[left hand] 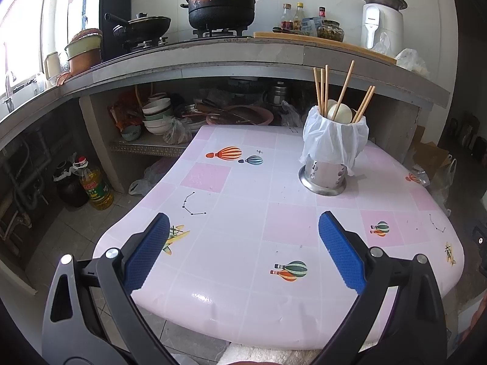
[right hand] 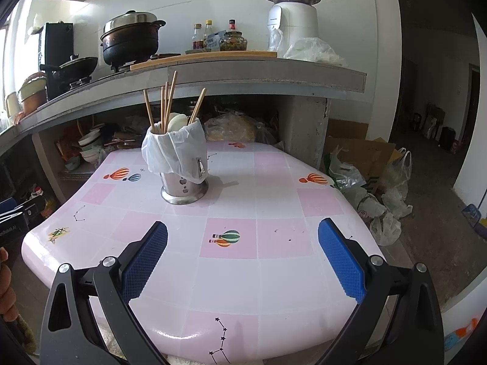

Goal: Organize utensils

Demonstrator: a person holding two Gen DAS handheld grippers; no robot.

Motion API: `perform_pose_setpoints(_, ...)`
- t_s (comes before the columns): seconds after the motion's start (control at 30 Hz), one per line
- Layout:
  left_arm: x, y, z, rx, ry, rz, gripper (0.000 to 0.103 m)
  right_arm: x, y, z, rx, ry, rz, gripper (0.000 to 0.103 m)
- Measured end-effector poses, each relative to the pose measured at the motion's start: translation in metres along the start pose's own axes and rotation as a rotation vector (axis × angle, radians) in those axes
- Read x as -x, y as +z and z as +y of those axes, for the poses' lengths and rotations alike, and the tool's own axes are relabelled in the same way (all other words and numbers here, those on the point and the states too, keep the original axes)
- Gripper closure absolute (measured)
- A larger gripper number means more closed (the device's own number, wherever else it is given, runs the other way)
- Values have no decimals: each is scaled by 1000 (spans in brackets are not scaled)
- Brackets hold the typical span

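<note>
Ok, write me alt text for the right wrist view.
A metal utensil holder draped with a white plastic bag stands on a pink tiled-pattern table, holding wooden chopsticks and a pale spoon. The open right gripper hovers empty over the table's near edge. Behind, a kitchen counter carries a large lidded pot.

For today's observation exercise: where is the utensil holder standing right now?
The utensil holder stands upright on the pink table, right of centre in the left wrist view, just below the kitchen counter.
</note>
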State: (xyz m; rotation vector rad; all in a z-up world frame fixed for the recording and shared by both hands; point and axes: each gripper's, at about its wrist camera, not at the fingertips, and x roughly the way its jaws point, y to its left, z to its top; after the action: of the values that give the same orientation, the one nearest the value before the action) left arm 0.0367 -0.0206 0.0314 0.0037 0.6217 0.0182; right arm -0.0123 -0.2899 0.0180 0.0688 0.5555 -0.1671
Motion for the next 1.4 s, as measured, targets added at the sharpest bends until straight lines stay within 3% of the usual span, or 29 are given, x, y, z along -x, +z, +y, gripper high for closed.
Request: perform_pose_setpoints(1.4,4,5,-6,-21,-15,-3,8,3,4,8,24,31,-20,7)
